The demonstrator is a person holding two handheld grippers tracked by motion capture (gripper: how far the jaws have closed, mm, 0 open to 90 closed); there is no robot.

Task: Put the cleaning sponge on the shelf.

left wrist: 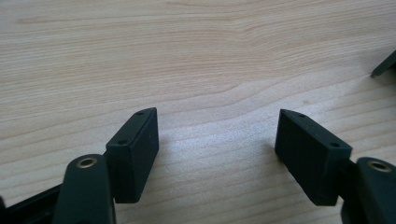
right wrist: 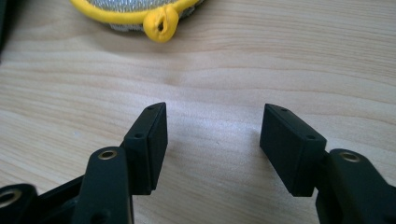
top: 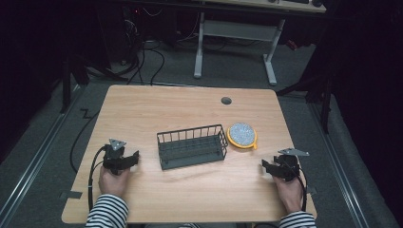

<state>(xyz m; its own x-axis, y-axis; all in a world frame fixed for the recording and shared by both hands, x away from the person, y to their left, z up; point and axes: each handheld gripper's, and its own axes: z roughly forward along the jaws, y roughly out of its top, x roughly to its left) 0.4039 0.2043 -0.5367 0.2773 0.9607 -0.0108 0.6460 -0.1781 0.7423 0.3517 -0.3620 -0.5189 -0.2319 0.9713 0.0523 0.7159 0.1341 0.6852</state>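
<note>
A dark wire basket stands in the middle of the wooden table. Just right of it lies a round grey scrubbing pad with a yellow rim; its yellow loop and edge appear at the top of the right gripper view. My left gripper rests near the table's left front, held by a hand; its jaws stand open over bare wood. My right gripper rests at the right front, open too, with nothing between the jaws.
A round cable hole sits near the table's far edge. Beyond the table stand a white desk frame and loose cables on the floor. A dark corner of the basket shows at the right edge of the left gripper view.
</note>
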